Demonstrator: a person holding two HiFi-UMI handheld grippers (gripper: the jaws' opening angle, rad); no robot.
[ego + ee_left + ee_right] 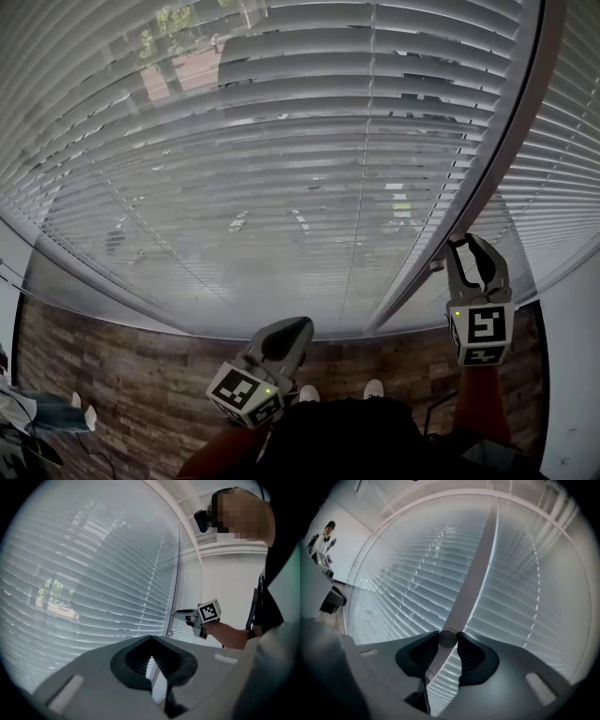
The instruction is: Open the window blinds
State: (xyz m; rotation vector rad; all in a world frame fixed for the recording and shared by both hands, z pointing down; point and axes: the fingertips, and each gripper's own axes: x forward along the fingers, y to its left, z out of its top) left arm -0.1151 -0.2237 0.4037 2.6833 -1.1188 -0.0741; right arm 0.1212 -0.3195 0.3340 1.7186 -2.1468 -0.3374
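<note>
Pale horizontal blinds [281,169] cover the wide window ahead, their slats partly tilted so some outside shows through. A grey mullion [487,178] runs down their right side. My right gripper [466,242] reaches up to it, and in the right gripper view its jaws [448,639] are closed on the round lower end of the blind's grey wand [471,583]. My left gripper [298,326] hangs lower, in front of the blinds [93,583] and apart from them, shut on nothing. The left gripper view also shows the right gripper [180,614] by the frame.
A second blind [572,141] hangs right of the mullion, with a white wall [574,375] beside it. Dark wood floor [112,375] lies below the window, with the holder's shoes [309,394] on it. Another person stands at the far left [28,412].
</note>
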